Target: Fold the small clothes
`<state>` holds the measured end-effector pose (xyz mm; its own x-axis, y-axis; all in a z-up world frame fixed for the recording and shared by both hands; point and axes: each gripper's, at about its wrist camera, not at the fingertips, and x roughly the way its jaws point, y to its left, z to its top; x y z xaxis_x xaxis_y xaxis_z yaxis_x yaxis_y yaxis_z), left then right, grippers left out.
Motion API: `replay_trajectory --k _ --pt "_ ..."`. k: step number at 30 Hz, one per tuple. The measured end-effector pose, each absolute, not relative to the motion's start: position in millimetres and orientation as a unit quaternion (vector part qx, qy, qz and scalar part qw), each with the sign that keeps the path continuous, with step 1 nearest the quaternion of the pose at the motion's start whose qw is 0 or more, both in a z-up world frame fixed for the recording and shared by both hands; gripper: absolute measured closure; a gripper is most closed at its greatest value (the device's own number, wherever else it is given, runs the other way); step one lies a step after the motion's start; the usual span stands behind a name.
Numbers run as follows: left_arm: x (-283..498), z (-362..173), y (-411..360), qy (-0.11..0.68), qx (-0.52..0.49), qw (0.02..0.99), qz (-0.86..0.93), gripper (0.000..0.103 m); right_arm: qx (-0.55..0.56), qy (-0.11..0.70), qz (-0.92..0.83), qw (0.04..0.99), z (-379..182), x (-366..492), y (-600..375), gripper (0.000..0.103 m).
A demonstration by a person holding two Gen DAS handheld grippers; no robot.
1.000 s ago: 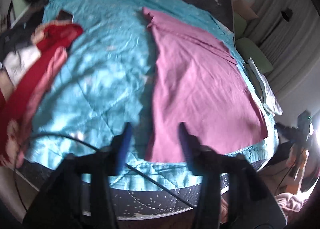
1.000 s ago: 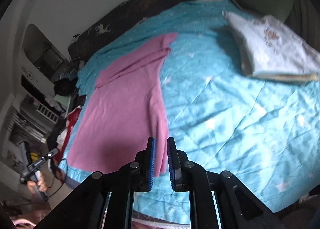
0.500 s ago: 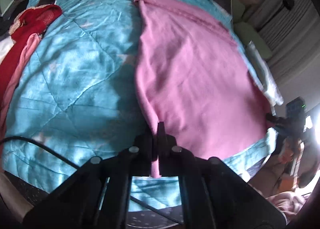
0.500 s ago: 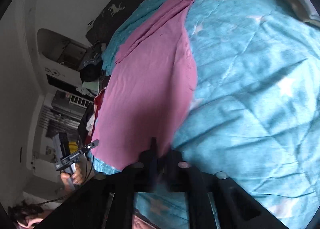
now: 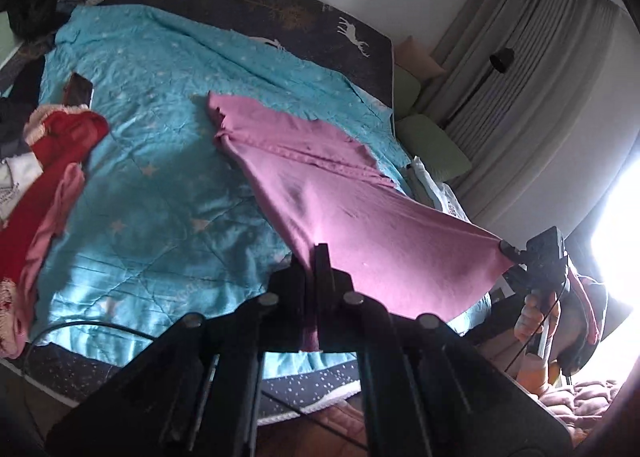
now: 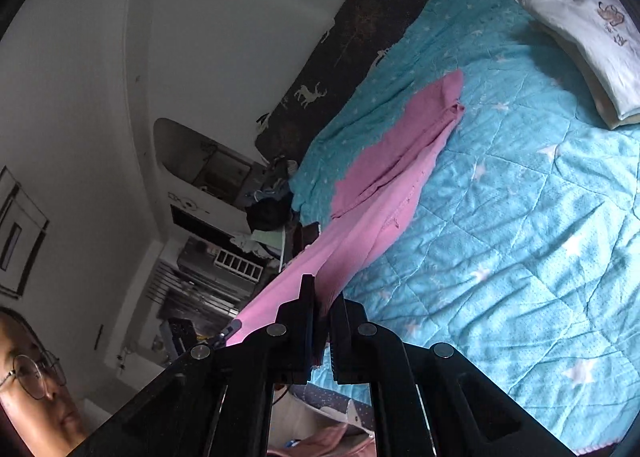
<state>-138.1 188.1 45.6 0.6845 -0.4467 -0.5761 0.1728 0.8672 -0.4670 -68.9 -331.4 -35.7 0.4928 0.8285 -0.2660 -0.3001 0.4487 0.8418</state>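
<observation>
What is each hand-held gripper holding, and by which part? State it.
Both hold the pink cloth garment: left hand-held gripper and right hand-held gripper each pinch one near-edge corner.

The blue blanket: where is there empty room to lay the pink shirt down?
The blue blanket is bare between the red clothes and the pink shirt, and between the shirt and the folded white top. It is crowded along the red-clothes edge, where a phone also lies.
</observation>
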Motion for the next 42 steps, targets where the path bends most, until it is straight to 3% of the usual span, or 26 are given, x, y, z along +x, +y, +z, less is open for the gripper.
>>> replay_trajectory --k 7,14,20,28,30,32,34,39,42 --pt "-112 83 194 0.348 -0.180 0.907 -0.157 0.098 0.373 0.344 0.360 0.783 -7 -82 -331 0.098" --pt "21 105 193 0.374 -0.181 0.900 -0.131 0.098 0.377 0.357 0.335 0.787 22 24 -332 0.097" --pt "158 75 188 0.444 -0.186 0.873 -0.070 0.098 0.355 0.415 0.275 0.791 25 163 -310 0.096" --pt "297 1 186 0.525 -0.185 0.830 -0.019 0.098 0.330 0.482 0.220 0.782 -21 310 -273 0.094" --pt "320 -22 187 0.549 -0.195 0.812 -0.012 0.097 0.334 0.499 0.209 0.772 -42 341 -268 0.089" --pt "333 -41 192 0.568 -0.210 0.795 -0.002 0.097 0.334 0.523 0.184 0.762 -67 368 -265 0.068" --pt "341 -56 200 0.578 -0.227 0.784 0.001 0.096 0.327 0.552 0.145 0.753 -95 387 -267 0.054" --pt "349 -59 229 0.557 -0.281 0.781 0.020 0.094 0.314 0.559 0.113 0.759 -116 399 -287 0.053" --pt "348 -46 236 0.540 -0.264 0.798 0.042 0.083 0.314 0.538 0.096 0.776 -110 395 -306 0.049"
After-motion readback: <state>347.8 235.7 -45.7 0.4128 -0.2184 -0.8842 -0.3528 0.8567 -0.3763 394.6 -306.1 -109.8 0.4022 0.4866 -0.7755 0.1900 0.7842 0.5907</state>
